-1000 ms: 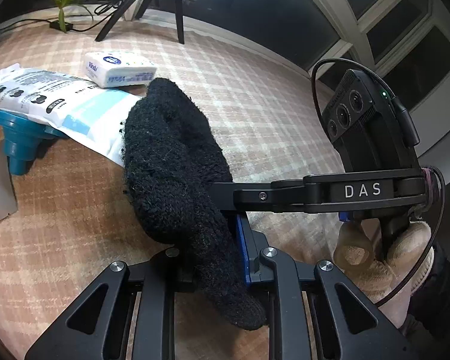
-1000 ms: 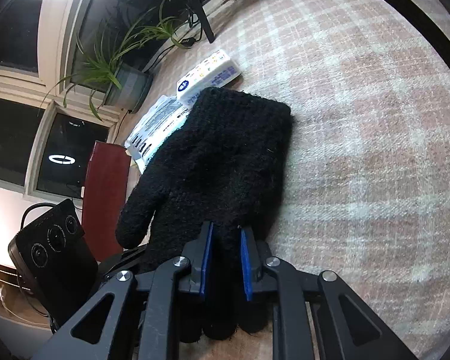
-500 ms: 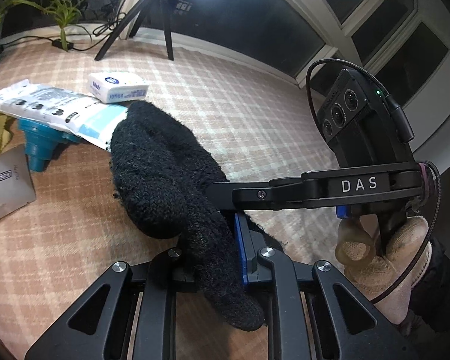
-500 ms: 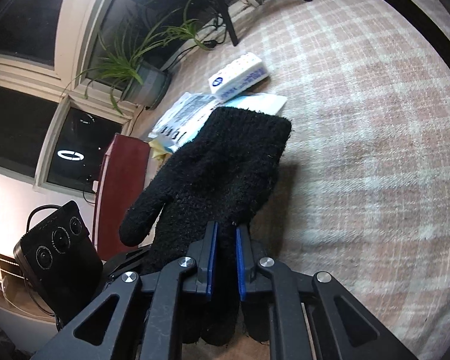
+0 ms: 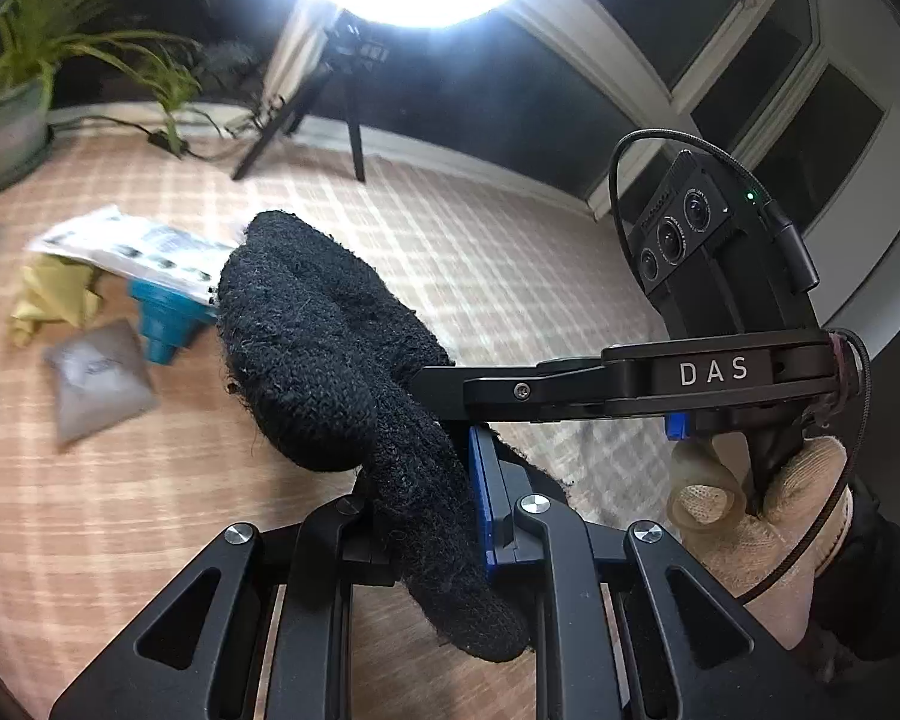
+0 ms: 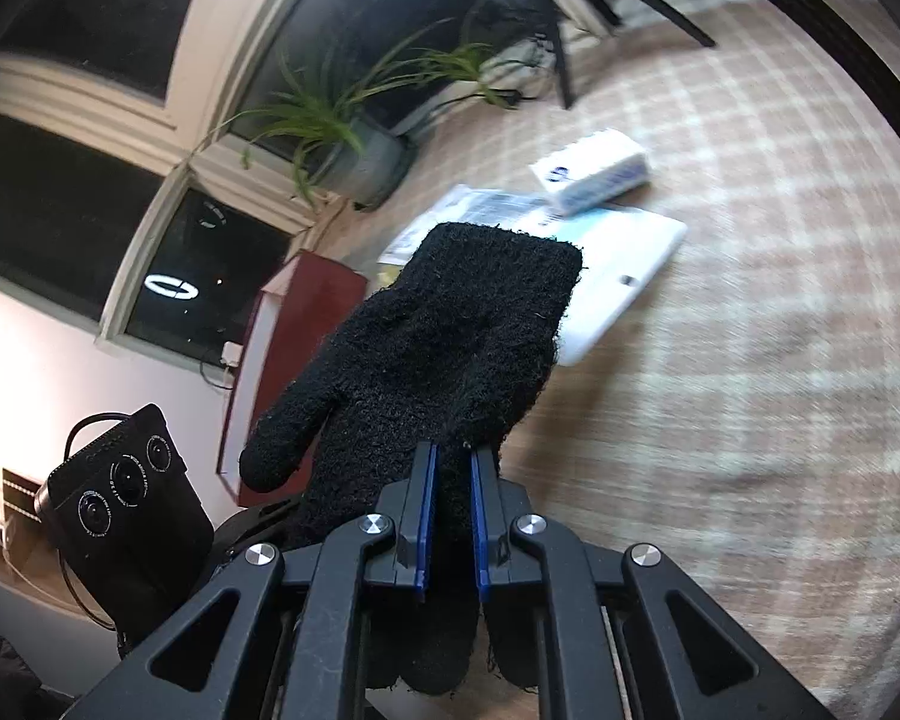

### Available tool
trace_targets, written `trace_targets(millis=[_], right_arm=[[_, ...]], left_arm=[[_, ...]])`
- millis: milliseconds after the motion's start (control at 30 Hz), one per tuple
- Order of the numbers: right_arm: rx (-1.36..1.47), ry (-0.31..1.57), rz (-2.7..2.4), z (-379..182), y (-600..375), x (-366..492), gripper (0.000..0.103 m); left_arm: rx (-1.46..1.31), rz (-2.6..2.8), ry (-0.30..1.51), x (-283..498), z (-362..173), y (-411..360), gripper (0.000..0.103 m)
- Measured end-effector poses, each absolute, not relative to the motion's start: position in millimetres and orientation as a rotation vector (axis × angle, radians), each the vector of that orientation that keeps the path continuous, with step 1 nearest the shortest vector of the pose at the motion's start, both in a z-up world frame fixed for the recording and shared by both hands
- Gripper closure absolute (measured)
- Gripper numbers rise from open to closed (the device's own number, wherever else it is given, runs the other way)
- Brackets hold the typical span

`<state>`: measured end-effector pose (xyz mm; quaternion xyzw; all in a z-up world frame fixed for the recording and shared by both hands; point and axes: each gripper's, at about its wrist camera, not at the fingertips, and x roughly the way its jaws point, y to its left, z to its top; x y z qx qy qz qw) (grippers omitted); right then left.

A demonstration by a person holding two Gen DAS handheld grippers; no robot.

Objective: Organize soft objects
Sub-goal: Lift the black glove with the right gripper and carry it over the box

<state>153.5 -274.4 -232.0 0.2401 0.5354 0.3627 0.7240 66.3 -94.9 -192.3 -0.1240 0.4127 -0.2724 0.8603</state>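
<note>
A black knit glove (image 5: 330, 360) hangs in the air above the checked cloth (image 5: 510, 276), held from two sides. My left gripper (image 5: 426, 498) is shut on its finger end, whose tips droop below the blue pads. My right gripper (image 5: 450, 387) reaches in from the right and pinches the same glove; a person's hand in a beige glove (image 5: 750, 510) grips its handle. In the right wrist view the black glove (image 6: 450, 330) spreads flat with its thumb to the left, and my right gripper (image 6: 450, 468) is shut on its fingers.
On the cloth lie a white plastic packet (image 6: 618, 276), a tissue pack (image 6: 591, 177), a teal funnel-shaped thing (image 5: 165, 324), a yellow cloth (image 5: 54, 294) and a grey pouch (image 5: 96, 381). A potted plant (image 6: 354, 156), tripod legs (image 5: 306, 114) and a dark red box (image 6: 294, 360) stand at the edges.
Both grippers have risen with the glove between them, lifting it off the cloth. The views have tilted up, so the lamp and windows now show.
</note>
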Motion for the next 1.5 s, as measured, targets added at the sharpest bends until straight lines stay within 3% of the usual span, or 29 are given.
trace_targets(millis=[900, 1500], right_arm=[[0.324, 1.101, 1.123, -145.5, -43.9, 139.2, 0.093], [0.218, 1.166, 1.175, -156.3, 83.2, 144.9, 0.093]], left_arm=[[-0.315, -0.26, 0.679, 4.1, -119.2, 105.7, 0.087], [-0.41, -0.13, 0.719, 3.6, -138.3, 216.2, 0.087]])
